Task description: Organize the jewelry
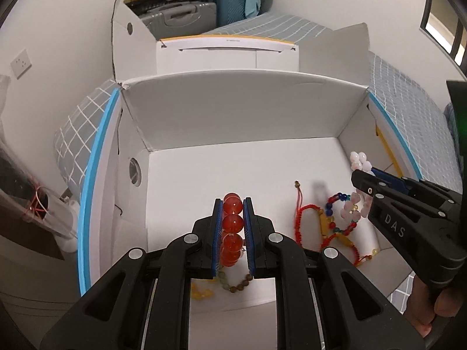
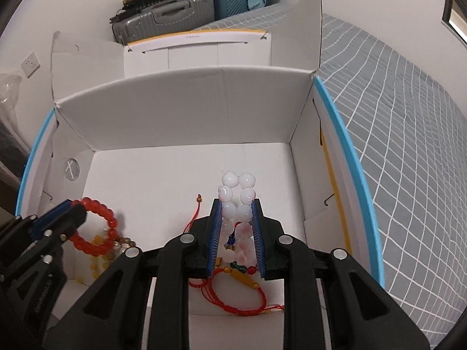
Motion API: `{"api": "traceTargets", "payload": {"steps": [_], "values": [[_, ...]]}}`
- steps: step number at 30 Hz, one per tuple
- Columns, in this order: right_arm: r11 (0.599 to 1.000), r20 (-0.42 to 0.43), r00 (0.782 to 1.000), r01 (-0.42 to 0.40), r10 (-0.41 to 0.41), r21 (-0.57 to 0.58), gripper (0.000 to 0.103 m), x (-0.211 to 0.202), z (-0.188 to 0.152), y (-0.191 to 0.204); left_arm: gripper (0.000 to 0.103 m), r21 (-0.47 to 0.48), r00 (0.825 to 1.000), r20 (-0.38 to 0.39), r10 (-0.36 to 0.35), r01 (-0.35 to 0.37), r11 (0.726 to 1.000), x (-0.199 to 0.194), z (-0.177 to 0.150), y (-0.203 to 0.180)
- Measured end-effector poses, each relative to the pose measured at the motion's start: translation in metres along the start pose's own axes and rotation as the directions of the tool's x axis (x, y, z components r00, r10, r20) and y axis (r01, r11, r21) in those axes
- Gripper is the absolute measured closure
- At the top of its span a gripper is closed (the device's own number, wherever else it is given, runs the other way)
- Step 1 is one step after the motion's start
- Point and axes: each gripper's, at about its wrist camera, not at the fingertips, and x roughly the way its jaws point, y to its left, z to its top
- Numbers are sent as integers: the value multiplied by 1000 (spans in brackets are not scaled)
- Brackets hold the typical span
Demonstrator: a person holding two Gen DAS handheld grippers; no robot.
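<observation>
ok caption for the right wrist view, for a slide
Right tool grips a white bead bracelet above the white box.

A bed point(image 2: 394, 122) with a grey, white-gridded cover carries an open white cardboard box point(image 2: 181, 110), and behind the box a second white box point(image 2: 198, 49) stands on it.

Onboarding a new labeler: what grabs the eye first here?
The left gripper is shut on a red bead bracelet, low in the white box. The right gripper is shut on a pale pink bead bracelet, above a tangle of red cord bracelets on the box floor.
</observation>
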Motion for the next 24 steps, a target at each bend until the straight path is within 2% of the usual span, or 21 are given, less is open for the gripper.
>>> {"api": "traceTargets", "payload": {"steps": [4,8,9,10,12,14,16,20,21,24], "values": [[1000,-22,1000,-8,8,10,82,9,1,0,89,-10,1000,-8,2,-2,1000,3,0,4],[999,-10,1000,-22,22,28,68,7,2,-5,87,2,1000,11,17,-17,1000,-4,2,2],[999,-3,1000,-29,29,30,63,5,2,-5,82,0,1000,16,21,-21,1000,-8,2,2],[999,4,999,-36,36,34,55,2,2,-6,68,-5,1000,22,19,-19,1000,-11,3,2],[998,28,999,-45,44,41,44,-6,2,-9,48,-18,999,49,23,-22,1000,-20,3,5],[998,62,997,-46,43,44,39,-20,3,-11,42,-26,996,84,39,-37,999,-32,3,7],[998,93,995,-43,39,47,28,-35,2,-13,27,-32,993,110,43,-40,999,-43,2,9],[998,155,987,-41,32,52,14,-66,-5,-13,14,-34,985,167,42,-37,999,-67,-8,14],[997,175,984,-42,31,59,7,-74,-8,-14,10,-34,984,175,36,-30,999,-71,-11,16],[994,243,970,-56,32,95,7,-97,-19,-17,6,-34,980,197,31,-25,999,-84,-21,20]]}}
